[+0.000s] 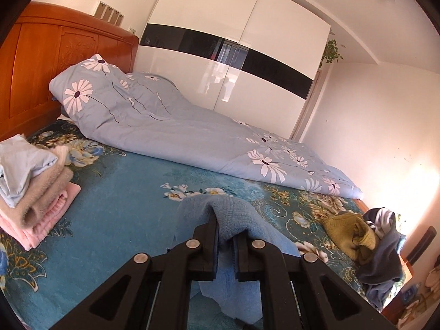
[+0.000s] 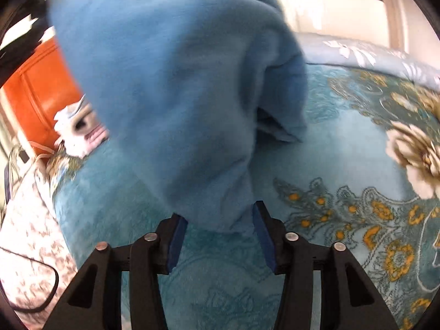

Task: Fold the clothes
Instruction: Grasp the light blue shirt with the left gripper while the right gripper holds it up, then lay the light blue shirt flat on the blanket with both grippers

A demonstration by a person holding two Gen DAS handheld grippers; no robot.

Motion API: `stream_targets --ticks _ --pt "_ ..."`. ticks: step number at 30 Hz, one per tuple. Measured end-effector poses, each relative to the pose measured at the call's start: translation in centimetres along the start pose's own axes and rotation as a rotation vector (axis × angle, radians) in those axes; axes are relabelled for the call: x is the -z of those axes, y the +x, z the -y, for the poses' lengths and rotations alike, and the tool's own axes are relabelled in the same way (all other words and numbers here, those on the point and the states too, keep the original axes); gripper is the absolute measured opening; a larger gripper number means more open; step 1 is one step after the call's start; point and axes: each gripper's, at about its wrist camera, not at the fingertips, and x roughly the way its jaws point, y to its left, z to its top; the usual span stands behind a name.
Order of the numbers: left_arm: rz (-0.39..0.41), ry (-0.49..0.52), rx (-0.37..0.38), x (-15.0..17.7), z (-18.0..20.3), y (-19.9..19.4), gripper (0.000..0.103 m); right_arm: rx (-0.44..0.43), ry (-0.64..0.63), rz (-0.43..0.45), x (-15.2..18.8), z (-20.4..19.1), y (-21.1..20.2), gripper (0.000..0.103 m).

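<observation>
The left gripper pinches the blue garment above the bed. The right gripper is spread, the blurred cloth hanging just beyond it, hiding the room. Farther off: folded stack left, unfolded heap right, quilt, wardrobe.

Soft, fuzzy blue fleece garment, matt and slightly napped. Plush, velvety teal bedspread with woven floral pattern. Smooth cotton-like quilt, lightly creased. Varnished glossy wooden headboard. High-gloss wardrobe panels. Matt black plastic left hand-held gripper with shiny metal rivets.
</observation>
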Motion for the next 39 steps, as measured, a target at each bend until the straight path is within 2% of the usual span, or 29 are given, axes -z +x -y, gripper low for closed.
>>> stream_targets --ticks 2,5,9,13,18,23,28,31,33,39 --pt "0.000 -0.001 -0.002 0.0 -0.2 -0.3 0.008 -0.012 0.028 0.014 -0.5 0.3 -0.5 0.010" --pt "0.008 -0.003 -0.005 -0.1 -0.9 -1.0 0.008 0.015 0.049 0.057 -1.3 1.0 -2.0 0.009" --pt "0.030 0.006 0.006 -0.4 -1.4 -2.3 0.008 0.062 0.085 0.171 -3.6 2.5 -6.2 0.009" --pt "0.071 0.048 0.039 -1.4 -0.7 -4.1 0.008 0.146 0.024 0.292 -6.6 2.8 -11.7 0.008" --pt "0.164 0.160 0.091 -3.1 1.5 -8.1 0.008 0.229 -0.065 0.435 -10.2 1.1 -18.3 0.008" --pt "0.239 0.260 0.119 -3.6 2.9 -12.9 0.008 0.275 -0.150 0.566 -10.2 -1.7 -24.7 0.008" --pt "0.283 0.331 0.129 -3.4 3.4 -16.8 0.009 0.275 -0.245 0.635 -8.9 -4.6 -29.6 0.009" --pt "0.292 0.357 0.103 -4.3 3.6 -17.0 0.009 0.275 -0.282 0.624 -9.7 -5.2 -30.1 0.009" --pt "0.245 0.356 0.069 -5.0 3.1 -14.3 0.010 0.284 -0.281 0.575 -11.1 -4.7 -28.5 0.009" --pt "-0.043 0.242 -0.015 -5.1 -2.0 0.8 0.009 0.313 -0.190 0.279 -14.6 0.6 -16.8 0.009"
